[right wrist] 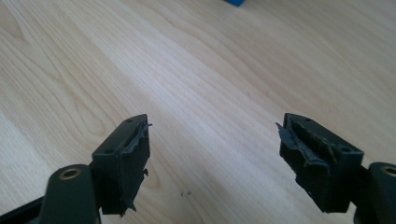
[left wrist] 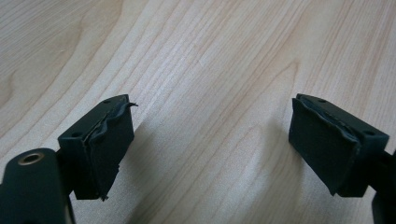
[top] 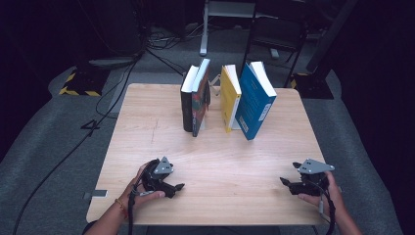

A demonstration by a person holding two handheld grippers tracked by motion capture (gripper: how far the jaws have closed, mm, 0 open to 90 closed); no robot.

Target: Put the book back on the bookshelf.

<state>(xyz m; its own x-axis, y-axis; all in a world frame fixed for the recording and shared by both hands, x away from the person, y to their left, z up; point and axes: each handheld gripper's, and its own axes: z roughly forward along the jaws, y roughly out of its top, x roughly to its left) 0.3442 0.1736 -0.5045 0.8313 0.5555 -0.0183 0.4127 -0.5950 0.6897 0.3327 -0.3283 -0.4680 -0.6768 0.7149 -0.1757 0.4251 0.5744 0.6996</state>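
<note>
Books [top: 222, 100] upright in a cross-table row, spines toward both tongs [top: 178, 187] [top: 284, 181], released, empty.

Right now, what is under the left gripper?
Under the open left gripper lies bare wooden table with nothing between its jaws. In the high view, the hand covers the spot beneath.

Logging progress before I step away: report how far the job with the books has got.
Done: nothing that shows. Four books, black, red-covered, yellow and blue, stand leaning at the table's far side, untouched. In hand: nothing; the left gripper and right gripper rest near the front edge, jaws open and empty. Left: all the handling.
</note>
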